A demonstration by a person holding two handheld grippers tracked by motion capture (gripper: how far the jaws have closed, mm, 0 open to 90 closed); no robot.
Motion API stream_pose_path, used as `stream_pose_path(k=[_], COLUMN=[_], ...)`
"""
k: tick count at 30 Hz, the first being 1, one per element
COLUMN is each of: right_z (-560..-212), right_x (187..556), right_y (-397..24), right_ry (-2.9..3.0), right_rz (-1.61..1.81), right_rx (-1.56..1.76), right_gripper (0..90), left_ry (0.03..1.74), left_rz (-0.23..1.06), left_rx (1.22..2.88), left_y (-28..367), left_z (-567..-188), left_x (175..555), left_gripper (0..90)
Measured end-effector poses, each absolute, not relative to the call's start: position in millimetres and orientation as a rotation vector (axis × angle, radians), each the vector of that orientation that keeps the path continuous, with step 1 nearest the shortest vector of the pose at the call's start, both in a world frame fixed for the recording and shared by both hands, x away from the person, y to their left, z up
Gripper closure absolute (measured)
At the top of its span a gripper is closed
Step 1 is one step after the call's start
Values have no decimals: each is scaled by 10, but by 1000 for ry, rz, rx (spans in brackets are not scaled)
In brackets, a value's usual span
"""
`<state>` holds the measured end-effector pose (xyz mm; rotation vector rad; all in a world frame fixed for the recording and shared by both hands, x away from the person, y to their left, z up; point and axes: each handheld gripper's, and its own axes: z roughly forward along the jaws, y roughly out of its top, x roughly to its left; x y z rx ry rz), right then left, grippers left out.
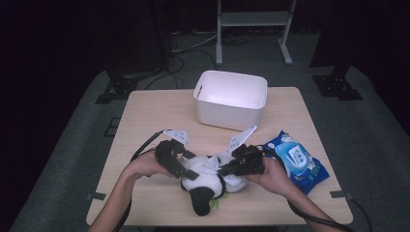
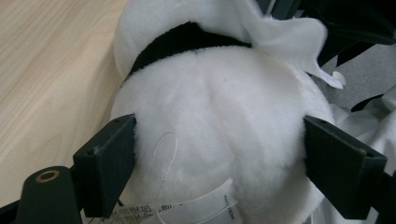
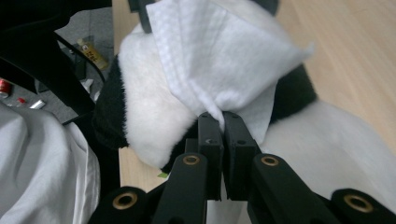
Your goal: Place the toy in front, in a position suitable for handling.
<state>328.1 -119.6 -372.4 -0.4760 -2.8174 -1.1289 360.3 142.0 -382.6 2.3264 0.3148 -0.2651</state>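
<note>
The main risk, as I judge it, is the wipe (image 3: pixel 219 60) slipping out: the right gripper (image 3: pixel 223 122) has its 2 jaws pressed together on just 1 corner of the thin sheet, and a hard drag across the pile could pull that corner free or tear it. A second risk is the plush panda (image 1: pixel 208 179) rolling or squeezing out sideways, since the left gripper (image 2: pixel 219 154) holds it only by pressing its 2 pads into the soft, round white body from either side, where fur gives and the pads could slide. A firm rub might also push the toy toward the near table (image 1: pixel 145 116) edge, which it lies close to. The panda is a fluffy white toy with black bands and a black limb, a sewn label (image 2: pixel 187 212) and a loose thread at its lower side; it lies on the front middle of the wooden table, between both hands, with the white wipe draped over its top. A white bin (image 1: pixel 231 99) stands behind it, and a blue wet-wipe pack (image 1: pixel 295 162) lies just right.
</note>
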Motion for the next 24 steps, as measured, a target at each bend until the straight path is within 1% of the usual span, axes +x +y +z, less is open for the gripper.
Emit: stream_pose_path(k=[5, 11, 15, 17, 19, 21, 23, 24], right_z=[-3690, -3640, -3675, -3687, -3732, -3749, -3774, -3775], right_x=[3328, 3469, 3674, 3708, 3781, 3782, 3746, 3733], right_y=[-1304, -1420, -1531, -1546, -1582, -1581, -1584, -1598], right_ry=[-2826, -2838, -2833, -2834, -2821, -2814, -2817, -2817], right_rz=[-1118, -1131, -1115, -1110, -1106, -1097, -1088, -1088], right_rx=[-527, -577, -673, -694, -719, -722, -713, -711], right_gripper=[865, 864, 862, 862, 862, 862, 862, 863], left_ry=[298, 302, 289, 285, 319, 333, 371, 376], left_rz=[-235, -197, -161, -157, -158, -157, -153, -155], left_rx=[2327, 2308, 2323, 2321, 2316, 2318, 2328, 2328], left_y=[1403, 1412, 1405, 1404, 1411, 1417, 1431, 1435], left_z=[-3823, -3839, -3826, -3826, -3820, -3819, -3831, -3838], left_x=[3540, 3442, 3374, 3366, 3348, 3343, 3311, 3298], left_gripper=[145, 145, 144, 142, 114, 81, 25, 21])
